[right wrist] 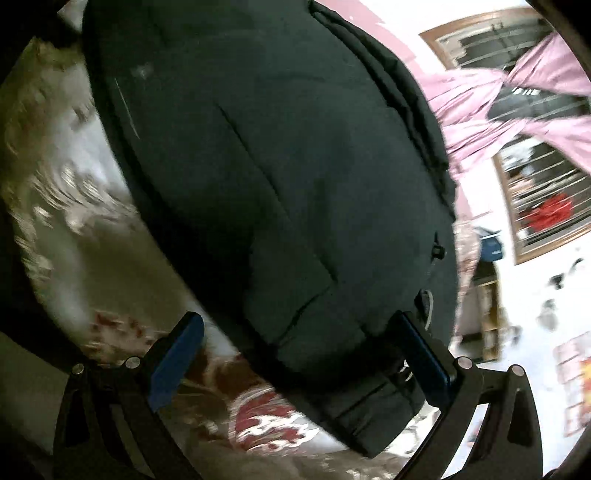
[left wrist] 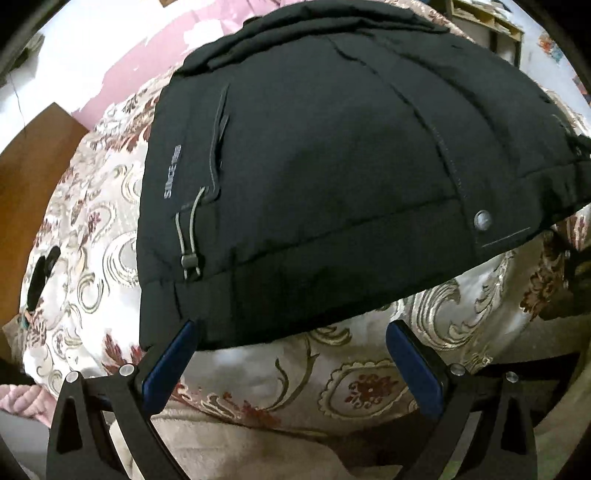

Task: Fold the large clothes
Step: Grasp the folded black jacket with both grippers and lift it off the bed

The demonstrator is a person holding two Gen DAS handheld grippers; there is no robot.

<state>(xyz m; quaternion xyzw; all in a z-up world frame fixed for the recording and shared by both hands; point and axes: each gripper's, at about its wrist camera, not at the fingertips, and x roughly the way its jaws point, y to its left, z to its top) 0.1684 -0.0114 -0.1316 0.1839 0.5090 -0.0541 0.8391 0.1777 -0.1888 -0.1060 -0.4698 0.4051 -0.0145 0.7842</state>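
A large black padded jacket [left wrist: 332,155] lies folded on a floral bedspread [left wrist: 369,384]. It has a grey drawcord, a snap button and grey lettering near its hem. My left gripper [left wrist: 291,336] is open, its blue pads just at the jacket's near hem, holding nothing. In the right wrist view the same jacket [right wrist: 258,166] fills the middle. My right gripper [right wrist: 299,328] is open with the jacket's corner lying between its blue fingers [right wrist: 177,354]. The view is blurred.
The bedspread also shows in the right wrist view [right wrist: 266,424]. A pink curtain [right wrist: 498,110] and a barred window [right wrist: 546,206] are at the right. A brown wooden board [left wrist: 33,192] stands left of the bed. A shelf [left wrist: 491,26] is at the far right.
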